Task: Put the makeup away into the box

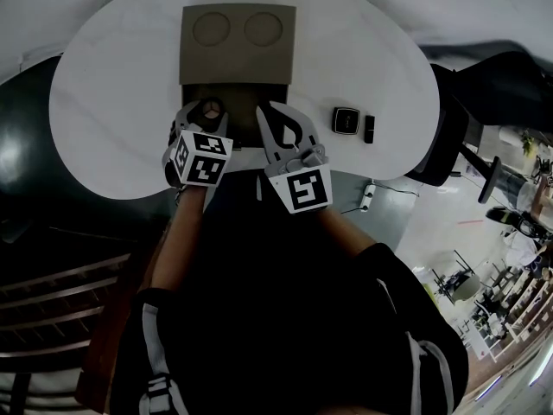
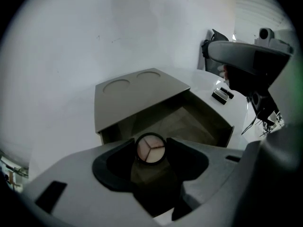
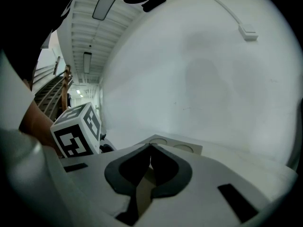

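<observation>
My left tool (image 1: 210, 111) grips 1 compact (image 2: 151, 149) by the open box's (image 1: 238, 46) left edge; right tool (image 3: 150, 148) clenched, empty; 2 cases (image 1: 346, 120) beside.

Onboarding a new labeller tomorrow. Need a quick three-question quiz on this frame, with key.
1. True or false: the right gripper holds a brush.
2. What does the left gripper grip? A) round compact B) lipstick C) hand mirror
3. Fill in: in the head view, the square black case and the small black stick lie on the table to the ____ of the box.

Key: 1 false, its jaws are shut on nothing. 2 A. 3 right.
</observation>
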The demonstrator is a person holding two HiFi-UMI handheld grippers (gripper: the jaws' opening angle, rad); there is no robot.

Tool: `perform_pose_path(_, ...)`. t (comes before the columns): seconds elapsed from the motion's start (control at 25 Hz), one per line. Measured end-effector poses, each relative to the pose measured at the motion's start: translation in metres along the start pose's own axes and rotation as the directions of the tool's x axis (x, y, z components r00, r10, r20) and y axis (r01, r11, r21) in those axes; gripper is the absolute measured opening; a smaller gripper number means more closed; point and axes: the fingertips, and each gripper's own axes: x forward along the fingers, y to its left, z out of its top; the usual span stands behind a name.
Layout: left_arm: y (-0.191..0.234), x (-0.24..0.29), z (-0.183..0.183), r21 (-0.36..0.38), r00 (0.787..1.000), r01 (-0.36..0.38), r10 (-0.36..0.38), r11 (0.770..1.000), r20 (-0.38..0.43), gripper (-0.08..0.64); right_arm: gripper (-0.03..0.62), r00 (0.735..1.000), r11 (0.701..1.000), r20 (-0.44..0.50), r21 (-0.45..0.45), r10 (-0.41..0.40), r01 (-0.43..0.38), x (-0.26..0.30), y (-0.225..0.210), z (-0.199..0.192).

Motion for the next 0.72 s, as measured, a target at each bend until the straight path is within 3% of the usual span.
perform_pose_path(0.2,-0.002,0.002,-0.008,-0.011,1.0,0.018,-0.019,1.0,-0.023,0.218,0.023,1.0,1.0,0.004,-0.002,-0.009,0.009,-0.004,0.001,0.003)
perform_pose_path(0.32,-0.003,0.0,-0.006,-0.014,1.0,0.027,-0.027,1.0,-0.008,0.27,0.023,1.0,1.0,0.006,-0.005,-0.016,0.016,-0.007,0.0,0.003)
perform_pose_path(0.56,-0.007,-0.029,0.028,0.005,0.995,0.013,-0.013,1.0,0.1,0.278,0.023,0.999,1.0,0.03,-0.007,-0.029,0.029,-0.019,-0.002,0.009)
perform_pose_path(0.72,-0.013,-0.056,0.061,0.047,0.981,-0.016,0.007,0.999,0.194,0.215,0.023,0.998,0.999,0.051,-0.004,-0.047,0.047,-0.031,-0.008,0.014)
